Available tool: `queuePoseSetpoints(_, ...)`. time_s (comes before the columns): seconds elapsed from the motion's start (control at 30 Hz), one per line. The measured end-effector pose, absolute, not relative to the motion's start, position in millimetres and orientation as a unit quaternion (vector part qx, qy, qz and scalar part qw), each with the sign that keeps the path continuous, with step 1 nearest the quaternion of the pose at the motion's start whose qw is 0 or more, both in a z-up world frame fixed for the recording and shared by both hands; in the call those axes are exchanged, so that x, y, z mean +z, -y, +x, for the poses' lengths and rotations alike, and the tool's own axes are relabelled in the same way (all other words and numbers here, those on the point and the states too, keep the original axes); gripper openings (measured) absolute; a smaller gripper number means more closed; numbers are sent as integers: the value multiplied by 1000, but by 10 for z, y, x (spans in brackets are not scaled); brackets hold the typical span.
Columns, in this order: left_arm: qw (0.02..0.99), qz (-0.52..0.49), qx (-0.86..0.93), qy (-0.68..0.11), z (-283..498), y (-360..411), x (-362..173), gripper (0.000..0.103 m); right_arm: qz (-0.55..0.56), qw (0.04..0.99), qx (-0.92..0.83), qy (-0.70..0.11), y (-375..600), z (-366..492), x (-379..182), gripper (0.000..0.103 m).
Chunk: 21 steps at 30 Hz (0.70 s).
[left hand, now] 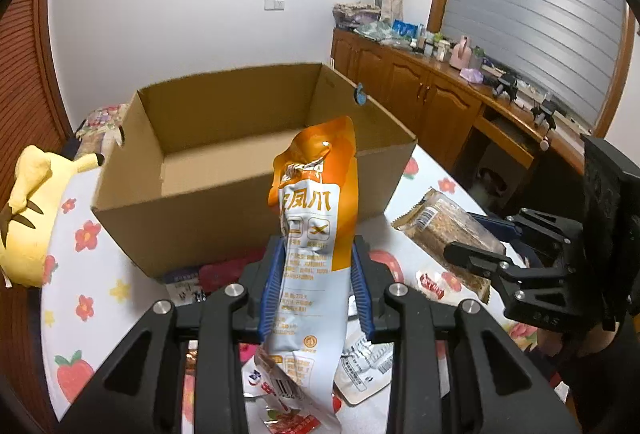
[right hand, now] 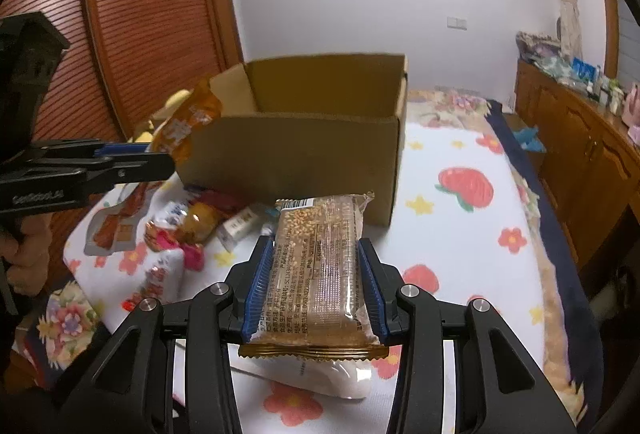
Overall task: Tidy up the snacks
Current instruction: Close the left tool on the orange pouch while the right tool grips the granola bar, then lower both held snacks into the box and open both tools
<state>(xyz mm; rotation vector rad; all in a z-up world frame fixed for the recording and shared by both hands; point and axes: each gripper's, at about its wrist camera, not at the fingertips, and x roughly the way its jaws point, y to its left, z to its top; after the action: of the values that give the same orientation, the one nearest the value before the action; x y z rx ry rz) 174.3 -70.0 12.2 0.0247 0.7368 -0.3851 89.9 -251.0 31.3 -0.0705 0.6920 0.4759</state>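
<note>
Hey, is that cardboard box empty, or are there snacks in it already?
Empty, as far as shown: the cardboard box has its top open, and the left wrist view shows bare floor inside; the near corner is hidden.

The orange snack pouch hid part of the cardboard box front, and its lower end was cut off by the picture's edge. Small print on the sesame bar packet was too blurred to read. The box covered some loose snacks.
</note>
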Motion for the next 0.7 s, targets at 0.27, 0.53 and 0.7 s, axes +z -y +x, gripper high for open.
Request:
queuePoseSetpoints(0.27,925,14,-191,-327,1863,524,488,31,-42,920,250,-298,2413,897,693,42)
queuePoseSetpoints(0.53,933,9,-184,-309,2215,324,755,31,-43,923,270,-272,2282,1152,936,42)
queuePoseSetpoints(0.7,934,16,-165,-318,2490,272,777,31,-56,920,277,-271,2143,1451,1011,42)
